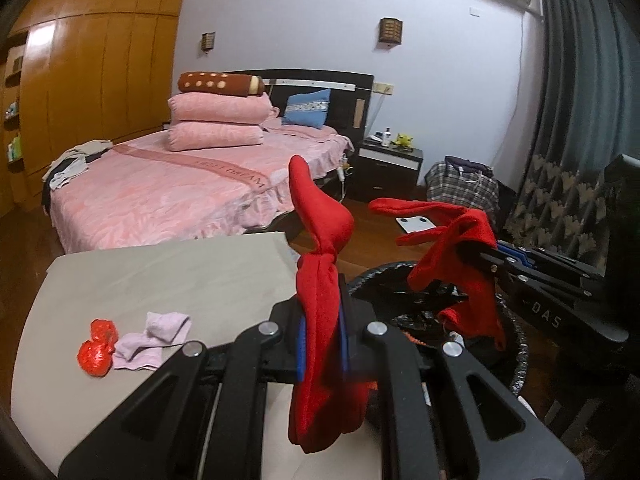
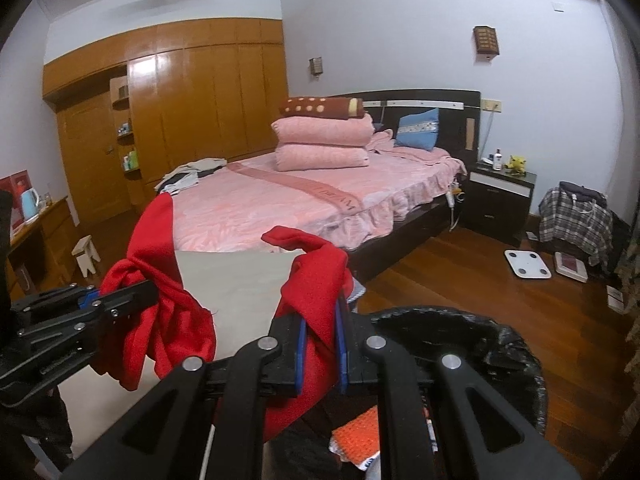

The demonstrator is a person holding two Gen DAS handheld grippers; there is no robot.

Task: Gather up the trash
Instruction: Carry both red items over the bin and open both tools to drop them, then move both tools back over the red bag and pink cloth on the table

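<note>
Pinching a red cloth (image 1: 320, 320) in my left gripper (image 1: 323, 344), blue pads tight on both sides of it; its tail sticks up toward 12 o'clock. At 2 o'clock my right gripper (image 1: 490, 258) clamps a second red cloth (image 1: 456, 264), which hangs over the black-lined trash bin (image 1: 516, 344). At 8 o'clock on the grey table (image 1: 168, 276) lie a red crumpled wrapper (image 1: 96, 348) and a lilac cloth (image 1: 154, 338), touching each other. Pink bed (image 1: 160, 188) beyond at 11 o'clock.

Right wrist view: my right gripper (image 2: 322, 344) is pressed onto its red cloth (image 2: 316, 292), the cloth bunched between the pads. At 9 o'clock the left gripper (image 2: 132, 294) grips the other red cloth (image 2: 160, 320) over the table (image 2: 240, 280). Bin rim (image 2: 460, 320) at 4 o'clock; orange textured trash (image 2: 358, 434) inside it near 6 o'clock.
</note>
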